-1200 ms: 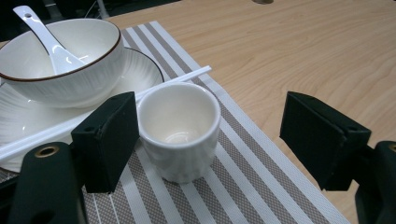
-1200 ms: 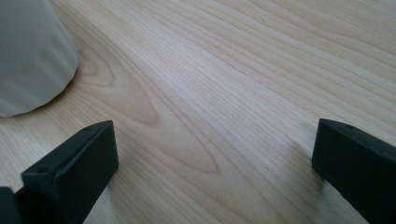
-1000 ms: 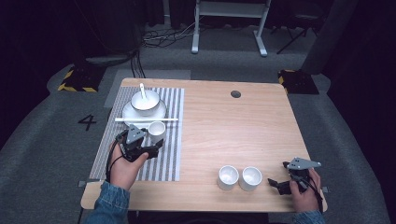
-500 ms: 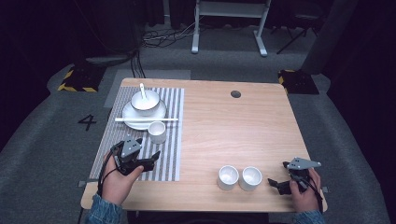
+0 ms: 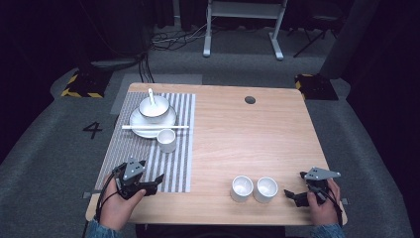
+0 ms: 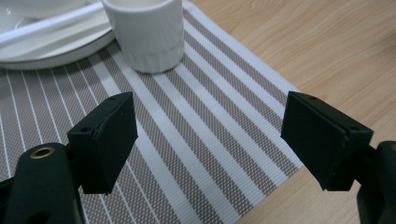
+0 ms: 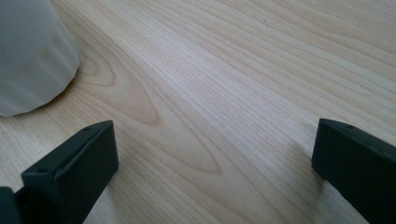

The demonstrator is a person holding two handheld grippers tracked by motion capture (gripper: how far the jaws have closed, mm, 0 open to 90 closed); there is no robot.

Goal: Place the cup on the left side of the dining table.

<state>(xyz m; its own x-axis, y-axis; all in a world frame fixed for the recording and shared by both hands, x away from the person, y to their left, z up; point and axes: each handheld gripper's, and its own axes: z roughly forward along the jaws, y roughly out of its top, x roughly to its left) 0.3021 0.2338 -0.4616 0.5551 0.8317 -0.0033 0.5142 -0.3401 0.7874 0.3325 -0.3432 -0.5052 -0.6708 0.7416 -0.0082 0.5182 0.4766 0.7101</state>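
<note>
Left gripper point(image 5: 148, 184) at the near-left corner of the bench point(image 5: 247, 139), over the near edge of the striped mat point(image 5: 168, 158); its fingers point(image 6: 105, 140) stand wide apart, holding nothing. The small white cup point(image 5: 167, 140) sits upright on the mat toward the bench's far edge, touching the rim of the plate point(image 5: 141, 130), which carries a bowl point(image 5: 153, 106) with a spoon point(image 5: 151, 96); a chopstick point(image 5: 156, 127) lies across the plate. Right gripper point(image 5: 292, 195) rests near the near-right corner, fingers point(image 7: 74, 172) spread and empty, just beside two white cups point(image 5: 255, 188) by the near edge.
</note>
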